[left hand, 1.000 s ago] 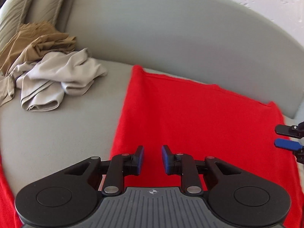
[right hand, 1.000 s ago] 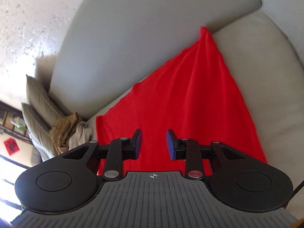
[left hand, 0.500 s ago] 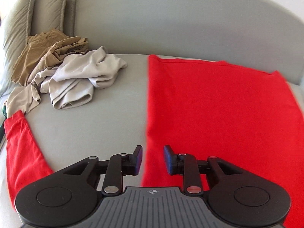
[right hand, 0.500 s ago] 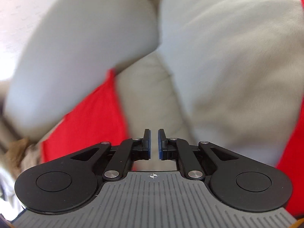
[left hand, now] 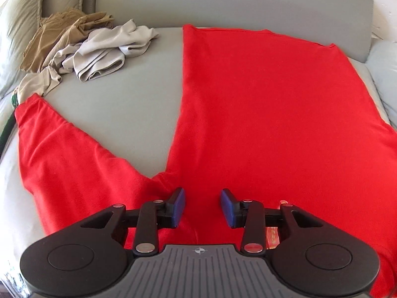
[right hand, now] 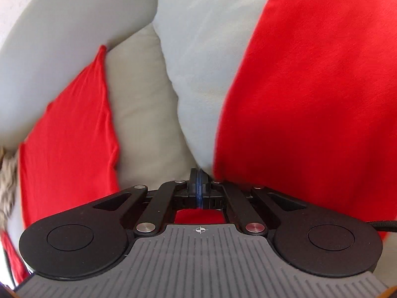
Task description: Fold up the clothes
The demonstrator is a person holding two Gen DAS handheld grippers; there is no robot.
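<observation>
Here the red garment lies spread flat across the grey sofa seat, one sleeve reaching out to the left. The left gripper hovers over the garment's near edge with its blue pads wide apart and nothing between them. The right gripper has its pads pressed together; whether any red cloth is caught between them cannot be told. A heap of beige and tan clothes sits at the seat's far left, well apart from the garment's body.
</observation>
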